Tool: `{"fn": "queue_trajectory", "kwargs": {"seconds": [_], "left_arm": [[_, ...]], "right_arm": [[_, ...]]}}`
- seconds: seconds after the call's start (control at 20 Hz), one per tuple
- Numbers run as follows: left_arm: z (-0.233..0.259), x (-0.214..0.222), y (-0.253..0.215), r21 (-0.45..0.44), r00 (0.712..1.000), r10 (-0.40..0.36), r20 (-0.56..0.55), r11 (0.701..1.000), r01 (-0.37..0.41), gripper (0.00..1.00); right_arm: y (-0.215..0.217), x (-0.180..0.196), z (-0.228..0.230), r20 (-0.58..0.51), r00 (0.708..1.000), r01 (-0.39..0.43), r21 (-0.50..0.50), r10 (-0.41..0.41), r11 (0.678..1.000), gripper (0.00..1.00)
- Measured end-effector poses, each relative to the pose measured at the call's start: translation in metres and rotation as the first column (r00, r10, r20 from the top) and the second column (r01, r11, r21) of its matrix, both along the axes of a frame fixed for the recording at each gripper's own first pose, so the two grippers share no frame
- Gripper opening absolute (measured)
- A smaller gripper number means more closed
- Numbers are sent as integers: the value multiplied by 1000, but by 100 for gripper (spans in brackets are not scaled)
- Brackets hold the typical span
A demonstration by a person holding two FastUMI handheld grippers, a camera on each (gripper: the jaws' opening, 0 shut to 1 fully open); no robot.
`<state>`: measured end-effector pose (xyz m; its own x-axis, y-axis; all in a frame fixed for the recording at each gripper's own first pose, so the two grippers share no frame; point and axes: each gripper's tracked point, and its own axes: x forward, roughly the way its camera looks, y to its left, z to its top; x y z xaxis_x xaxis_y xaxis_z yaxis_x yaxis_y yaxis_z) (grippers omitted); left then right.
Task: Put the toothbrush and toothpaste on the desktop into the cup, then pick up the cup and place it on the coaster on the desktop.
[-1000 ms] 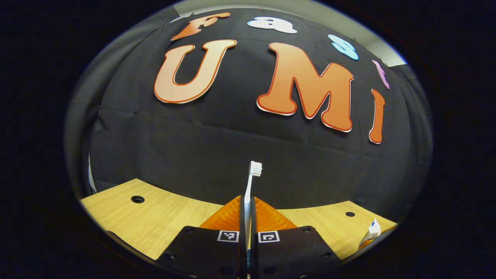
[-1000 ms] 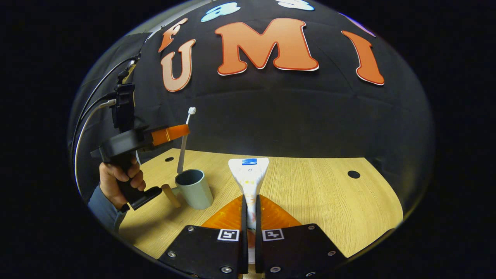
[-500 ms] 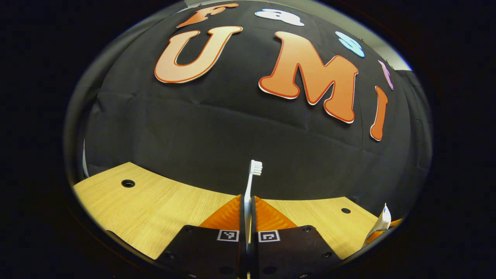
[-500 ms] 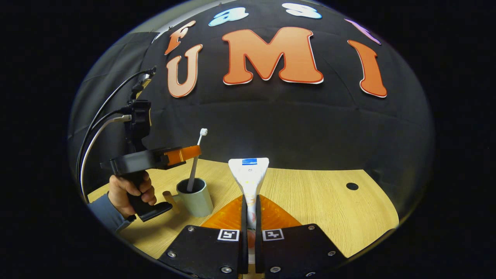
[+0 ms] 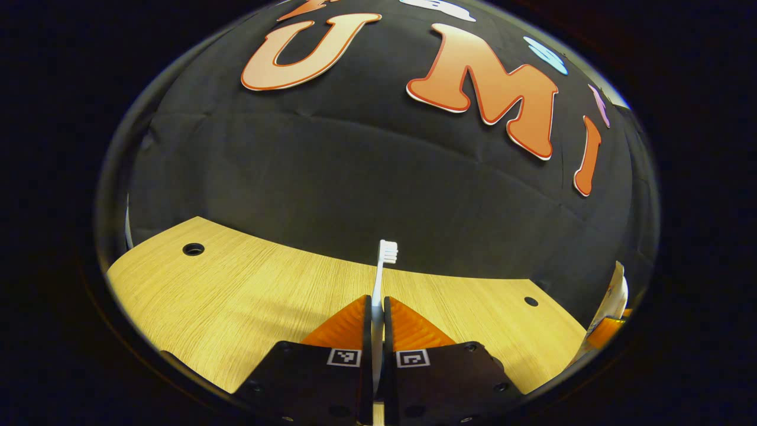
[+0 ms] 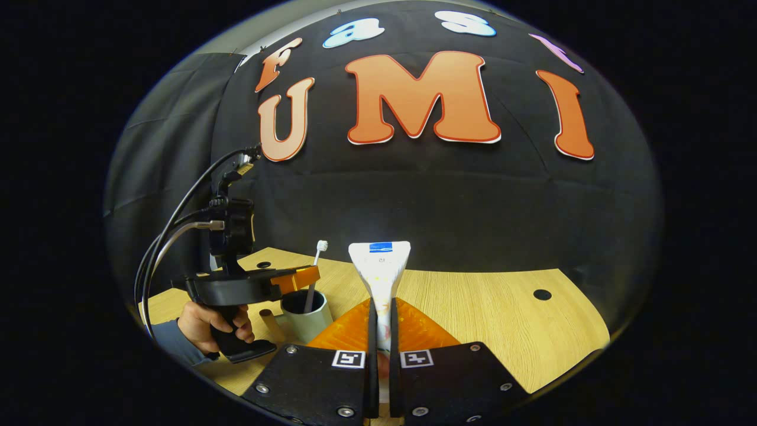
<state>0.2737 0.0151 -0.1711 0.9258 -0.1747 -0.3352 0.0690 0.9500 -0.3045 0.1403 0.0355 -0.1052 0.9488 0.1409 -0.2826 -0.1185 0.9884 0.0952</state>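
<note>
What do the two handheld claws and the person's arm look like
Each claw has black plates bearing square black-and-white tags and visible screws. In the right gripper view, the left claw shows a black pistol handle, a black box on top, trailing black and grey cables, and a grey-blue sleeve.

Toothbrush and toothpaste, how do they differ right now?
The toothbrush is a thin stick with its lower end in the cup; the toothpaste is a wide flat tube above the desk, outside the cup. Both stand upright, each clamped in a gripper.
</note>
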Motion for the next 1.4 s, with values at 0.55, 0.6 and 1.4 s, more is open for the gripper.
{"fn": "queue_trajectory", "kwargs": {"seconds": [0.55, 0.6, 1.4], "left_arm": [[2, -45, 14, 90, 995, -84, -46, 992, 88, 81], [7, -49, 21, 90, 997, -73, -41, 993, 76, 88], [27, -110, 106, 170, 999, 6, 34, 985, -11, 98]], "right_arm": [[38, 11, 21, 57, 997, -56, 10, 56, 998, 7], [41, 12, 22, 60, 996, -64, 12, 63, 998, 7], [118, 71, 62, 239, 953, -217, 103, 187, 971, 8]]}}
